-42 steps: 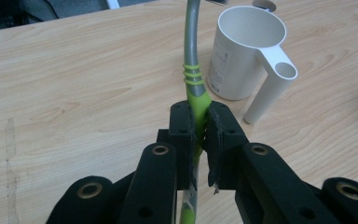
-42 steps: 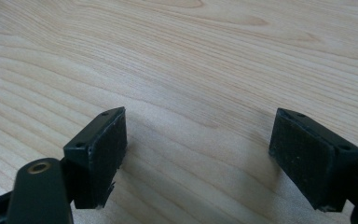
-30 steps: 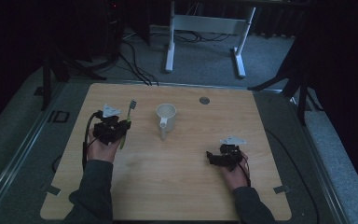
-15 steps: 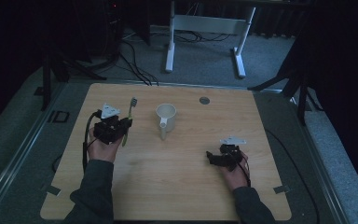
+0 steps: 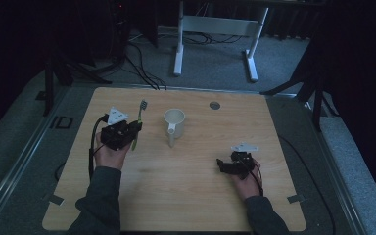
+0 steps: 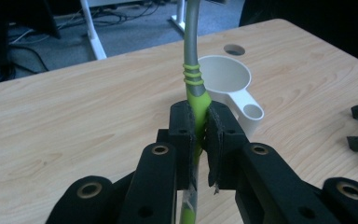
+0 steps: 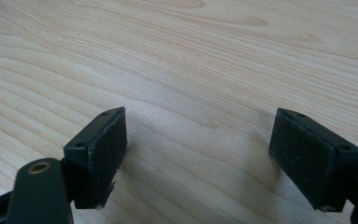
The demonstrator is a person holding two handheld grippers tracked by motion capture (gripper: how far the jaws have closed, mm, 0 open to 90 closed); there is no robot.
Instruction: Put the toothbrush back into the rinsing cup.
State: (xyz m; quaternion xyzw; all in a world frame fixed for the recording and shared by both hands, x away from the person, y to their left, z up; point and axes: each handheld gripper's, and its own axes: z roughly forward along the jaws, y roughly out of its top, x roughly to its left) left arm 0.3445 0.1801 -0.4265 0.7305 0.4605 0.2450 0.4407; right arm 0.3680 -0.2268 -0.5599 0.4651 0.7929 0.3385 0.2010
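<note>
Two grippers on the wooden table (image 5: 176,196), one loaded: left gripper (image 6: 199,135) has its jaws pressed on the green grip of a toothbrush (image 6: 192,70), grey neck rising up and away from the camera; in the high view the toothbrush (image 5: 140,115) sticks out forward of the left gripper (image 5: 122,133), bristle head at the far end, left of the white cup (image 5: 174,120). From the left gripper view the cup (image 6: 226,77) sits just beyond and right of the brush, mouth up, handle toward the person. Right gripper (image 7: 198,154) is spread wide with nothing between the jaws, bare wood below; in the high view it rests near the right front of the table (image 5: 235,164), well apart from the cup. Step in hand looks like carry-to-cup: brush is gripped and lifted, not yet over the rim. Next move likely calls for swinging the left gripper right toward the cup mouth, tilting the brush so one end drops inside, then opening the jaws; the cup is light and could tip if the brush catches the rim, so the idle right gripper may need to steady it. Versus the earlier frames: barely any change, left gripper and brush in about the same spot, right gripper parked in the same place, cup unmoved
</note>
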